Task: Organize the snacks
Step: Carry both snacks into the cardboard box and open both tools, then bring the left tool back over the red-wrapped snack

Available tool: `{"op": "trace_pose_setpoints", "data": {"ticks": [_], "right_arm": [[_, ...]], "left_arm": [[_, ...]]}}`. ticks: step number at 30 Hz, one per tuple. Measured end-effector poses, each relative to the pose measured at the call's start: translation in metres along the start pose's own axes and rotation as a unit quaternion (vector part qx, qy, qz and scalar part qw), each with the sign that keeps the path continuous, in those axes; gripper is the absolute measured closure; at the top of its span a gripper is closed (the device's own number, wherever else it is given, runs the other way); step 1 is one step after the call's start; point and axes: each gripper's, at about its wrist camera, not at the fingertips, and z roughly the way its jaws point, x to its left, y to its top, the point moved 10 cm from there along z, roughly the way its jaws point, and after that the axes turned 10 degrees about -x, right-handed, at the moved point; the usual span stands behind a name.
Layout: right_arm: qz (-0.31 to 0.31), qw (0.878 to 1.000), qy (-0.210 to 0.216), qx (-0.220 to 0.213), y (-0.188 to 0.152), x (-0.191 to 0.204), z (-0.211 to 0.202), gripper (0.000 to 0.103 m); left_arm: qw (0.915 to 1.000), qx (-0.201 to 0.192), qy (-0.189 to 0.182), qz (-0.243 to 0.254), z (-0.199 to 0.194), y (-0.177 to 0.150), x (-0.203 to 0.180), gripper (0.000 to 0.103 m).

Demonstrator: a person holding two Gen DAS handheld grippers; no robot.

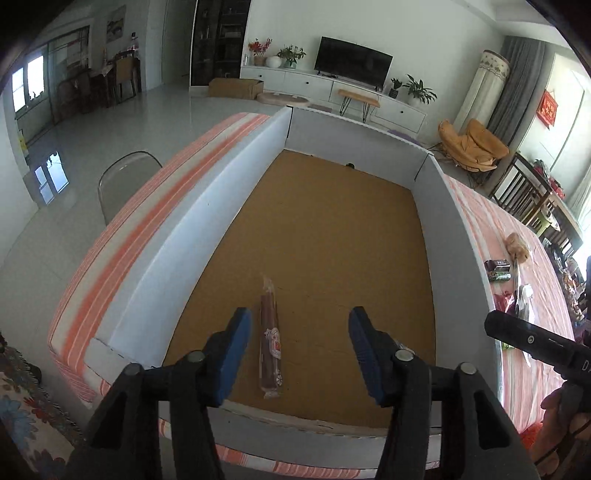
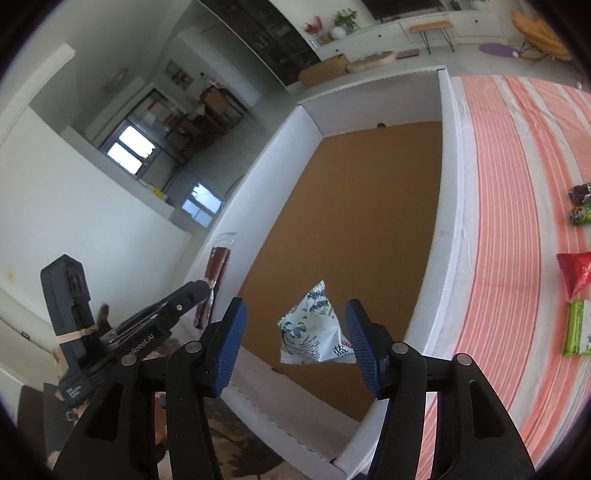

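Inside white-walled cardboard-floored box [image 1: 255, 184] on striped tablecloth [image 2: 517, 184]: long brown snack stick [image 1: 271, 343], near left wall; loose snack packets [image 2: 576, 325] right, outside.

walls: plain white [image 1: 424, 26] | floor: glossy pale tiles [image 1: 122, 122] | far wall: low white cabinet [image 1: 332, 86] bearing a black flat television [image 1: 352, 62] and potted plants [image 1: 291, 55] | right: mustard-yellow lounge chair [image 1: 474, 146], grey curtain [image 1: 517, 77] | left: bright windows [image 1: 27, 85], daylight | near: grey translucent chair [image 1: 122, 181]
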Motion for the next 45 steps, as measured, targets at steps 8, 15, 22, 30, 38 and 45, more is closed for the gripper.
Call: {"op": "trace_pose_setpoints", "data": {"ticks": [8, 15, 22, 30, 38, 45], "right_arm": [[0.032, 0.984, -0.091, -0.148, 0.009, -0.104, -0.106, 0.027], [0.067, 0.897, -0.399, -0.178, -0.027, -0.263, -0.206, 0.021], [0.132, 0.868, -0.458, -0.141, -0.06, -0.337, -0.232, 0.021], [0.143, 0.848, -0.489, -0.143, -0.085, -0.363, -0.236, 0.021], [0.154, 0.838, -0.503, -0.147, -0.086, -0.363, -0.236, 0.015], [0.164, 0.831, -0.51, -0.146, -0.088, -0.366, -0.236, 0.012]], "left_arm": [[0.9937, -0.033, -0.092, 0.056, -0.019, -0.005, -0.104, 0.016], [0.967, -0.013, -0.215, 0.136, -0.046, -0.042, -0.243, 0.008], [0.9454, 0.044, -0.243, 0.213, -0.024, -0.107, -0.346, 0.008], [0.9534, 0.039, -0.194, 0.228, 0.04, -0.139, -0.363, 0.008], [0.9579, 0.035, -0.18, 0.221, 0.065, -0.146, -0.35, 0.008], [0.9553, 0.028, -0.182, 0.232, 0.069, -0.146, -0.353, 0.004]]}}
